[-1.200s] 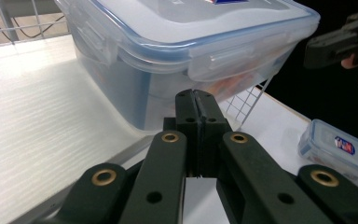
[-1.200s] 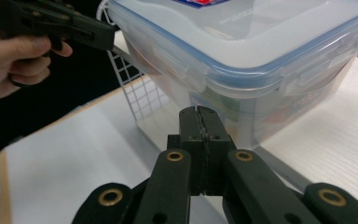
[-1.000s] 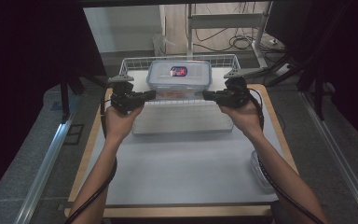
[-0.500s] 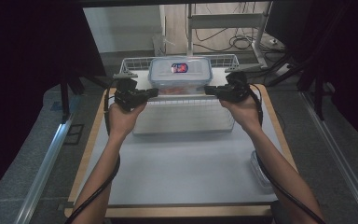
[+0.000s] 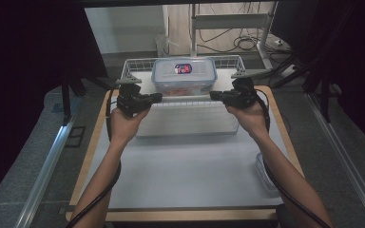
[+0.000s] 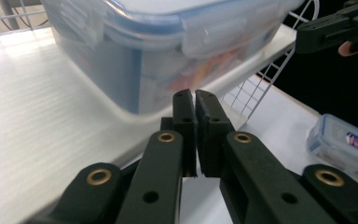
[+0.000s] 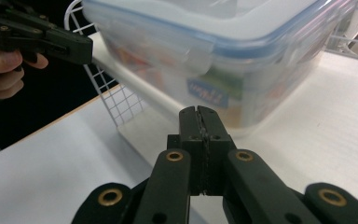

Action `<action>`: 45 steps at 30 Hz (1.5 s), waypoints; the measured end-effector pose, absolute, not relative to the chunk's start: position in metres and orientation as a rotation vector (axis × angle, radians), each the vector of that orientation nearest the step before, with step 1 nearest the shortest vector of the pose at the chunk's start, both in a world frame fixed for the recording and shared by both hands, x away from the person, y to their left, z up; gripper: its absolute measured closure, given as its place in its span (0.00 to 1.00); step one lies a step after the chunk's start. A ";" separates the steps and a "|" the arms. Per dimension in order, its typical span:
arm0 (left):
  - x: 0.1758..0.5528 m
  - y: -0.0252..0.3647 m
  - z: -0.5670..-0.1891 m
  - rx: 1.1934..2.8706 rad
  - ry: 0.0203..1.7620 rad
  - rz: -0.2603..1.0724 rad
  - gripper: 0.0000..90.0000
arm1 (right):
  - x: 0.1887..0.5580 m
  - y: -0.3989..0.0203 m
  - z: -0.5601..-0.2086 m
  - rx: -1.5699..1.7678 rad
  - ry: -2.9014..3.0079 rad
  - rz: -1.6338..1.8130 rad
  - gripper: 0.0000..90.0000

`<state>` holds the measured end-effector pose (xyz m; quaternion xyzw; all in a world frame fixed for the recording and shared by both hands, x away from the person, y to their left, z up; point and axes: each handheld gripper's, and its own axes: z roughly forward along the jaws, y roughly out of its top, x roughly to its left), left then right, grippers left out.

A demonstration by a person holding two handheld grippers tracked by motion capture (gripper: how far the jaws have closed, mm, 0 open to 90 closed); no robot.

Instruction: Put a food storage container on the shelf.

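A clear plastic box (image 5: 184, 76) with a blue-sealed snap lid stands on the white shelf of a wire basket (image 5: 190, 118) at the table's far side. My left gripper (image 5: 159, 96) points at the box's front left corner. Seen in the left gripper view, its jaws (image 6: 196, 95) have just parted to a thin slit with nothing between them, just short of the box (image 6: 168, 46). My right gripper (image 5: 212, 95) points at the front right corner, its jaws (image 7: 199, 112) shut and empty before the box (image 7: 223, 51).
A second, smaller lidded container (image 5: 266, 175) lies at the table's right edge, also seen in the left gripper view (image 6: 342, 144). The basket's wire side (image 7: 116, 98) rises near the box. White tabletop (image 5: 180, 171) stretches between my forearms.
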<state>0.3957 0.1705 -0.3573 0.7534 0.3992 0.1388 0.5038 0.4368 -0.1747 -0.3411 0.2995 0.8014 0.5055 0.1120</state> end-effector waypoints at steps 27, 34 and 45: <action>0.299 0.169 -0.421 1.827 0.930 0.405 0.41 | 0.366 -0.198 -0.400 0.773 2.414 1.355 0.46; 0.277 0.165 -0.448 1.879 0.918 0.457 0.26 | 0.351 -0.205 -0.423 0.797 2.388 1.360 0.35; 0.256 0.163 -0.490 1.928 0.995 0.415 0.06 | 0.331 -0.212 -0.457 0.808 2.399 1.278 0.22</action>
